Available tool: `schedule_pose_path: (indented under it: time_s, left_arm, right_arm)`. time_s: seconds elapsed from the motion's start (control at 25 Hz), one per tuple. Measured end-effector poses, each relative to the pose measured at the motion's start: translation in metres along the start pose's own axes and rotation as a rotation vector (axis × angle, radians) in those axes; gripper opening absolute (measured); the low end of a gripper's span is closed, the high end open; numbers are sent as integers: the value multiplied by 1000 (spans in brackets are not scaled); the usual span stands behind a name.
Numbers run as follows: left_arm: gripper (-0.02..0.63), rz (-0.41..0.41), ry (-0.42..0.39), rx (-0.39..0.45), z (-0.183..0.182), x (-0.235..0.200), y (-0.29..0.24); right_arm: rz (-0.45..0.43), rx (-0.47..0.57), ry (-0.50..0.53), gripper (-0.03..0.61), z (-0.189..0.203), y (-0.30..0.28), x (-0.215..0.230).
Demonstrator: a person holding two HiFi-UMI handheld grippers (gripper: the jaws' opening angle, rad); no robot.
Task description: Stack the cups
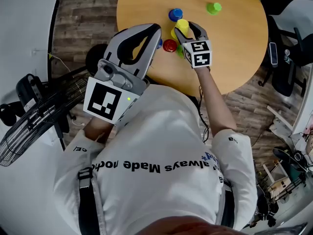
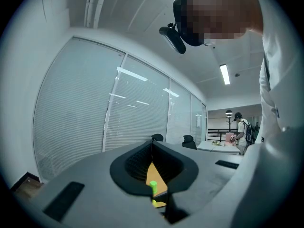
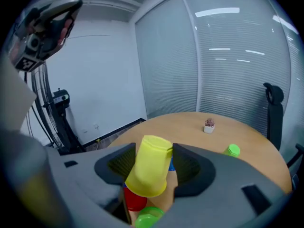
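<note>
My right gripper [image 1: 186, 30] [image 3: 154, 149] is shut on a yellow cup [image 1: 182, 26] [image 3: 150, 166], held upside down and tilted above the round wooden table [image 1: 239, 48]. Right below it stand a red cup [image 1: 169, 45] [image 3: 134, 198] and a green cup [image 3: 149, 217]. A blue cup [image 1: 175, 14] stands just beyond, and another green cup [image 1: 213, 7] [image 3: 232, 150] sits farther off on the table. My left gripper [image 1: 157, 29] [image 2: 152, 144] is raised over the table's near left edge, shut with nothing in it. Through its hollow a green cup [image 2: 153, 186] shows.
A small potted plant [image 3: 209, 124] stands at the table's far side. A floor fan [image 1: 29, 126] is at the left, an office chair [image 1: 288, 58] at the right. Glass walls with blinds surround the room.
</note>
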State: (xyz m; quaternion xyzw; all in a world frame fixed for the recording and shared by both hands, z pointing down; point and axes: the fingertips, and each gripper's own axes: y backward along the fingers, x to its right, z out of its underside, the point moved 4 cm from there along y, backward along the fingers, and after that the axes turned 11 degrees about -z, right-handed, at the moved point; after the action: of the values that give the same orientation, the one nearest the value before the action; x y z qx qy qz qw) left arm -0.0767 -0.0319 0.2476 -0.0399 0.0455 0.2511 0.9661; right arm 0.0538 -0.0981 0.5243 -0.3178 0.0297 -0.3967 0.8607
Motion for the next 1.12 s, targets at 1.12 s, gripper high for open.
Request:
schedule_pose_path:
  time_s: [1.12]
  left_arm:
    - [23,-18,-8,-23,5,-6,6]
  right_arm:
    - [-26,13,352,257,46,-39,-94]
